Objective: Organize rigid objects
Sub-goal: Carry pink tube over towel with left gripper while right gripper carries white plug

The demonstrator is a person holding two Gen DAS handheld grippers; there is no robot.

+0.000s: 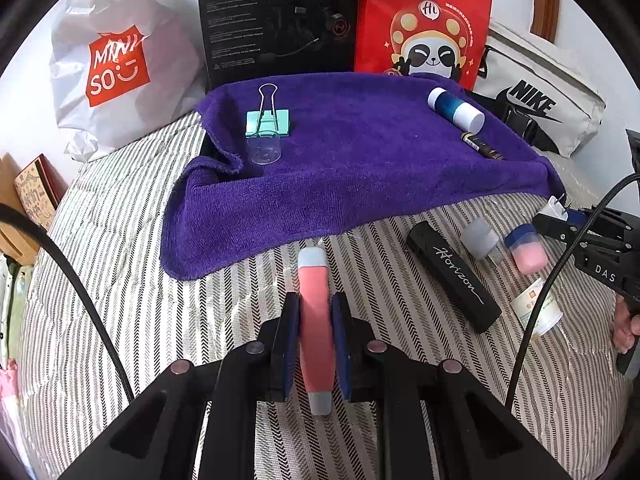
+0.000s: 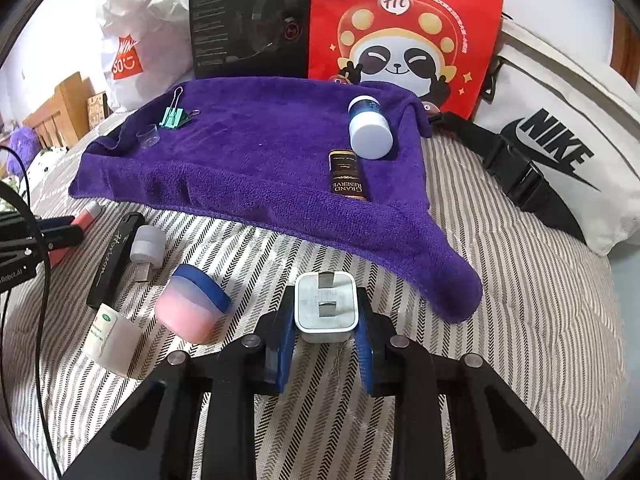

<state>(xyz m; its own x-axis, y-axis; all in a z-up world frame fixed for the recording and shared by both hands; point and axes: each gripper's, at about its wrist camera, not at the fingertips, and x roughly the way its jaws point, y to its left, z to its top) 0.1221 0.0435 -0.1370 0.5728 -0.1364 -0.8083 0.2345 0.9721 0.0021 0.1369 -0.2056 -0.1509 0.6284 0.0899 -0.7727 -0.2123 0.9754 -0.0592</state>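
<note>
My left gripper (image 1: 315, 304) is shut on a pink tube (image 1: 316, 320) with grey ends, held just above the striped bedding in front of the purple towel (image 1: 360, 176). In the right wrist view, my right gripper (image 2: 326, 312) is shut on a white charger plug (image 2: 326, 306), prongs facing up, near the towel's (image 2: 260, 168) front edge. On the towel lie a green binder clip (image 1: 267, 120), a clear cup (image 1: 264, 150), a blue-and-white bottle (image 2: 368, 128) and a small brown bottle (image 2: 347, 176).
On the bedding between the grippers lie a black Horizon box (image 1: 454, 276), a grey USB light (image 2: 146, 248), a pink jar (image 2: 188, 308) and a small white bottle (image 2: 108, 340). Behind the towel stand a black box (image 1: 276, 20), a red bag (image 2: 404, 24), a white shopping bag (image 1: 116, 68) and a Nike bag (image 2: 560, 148).
</note>
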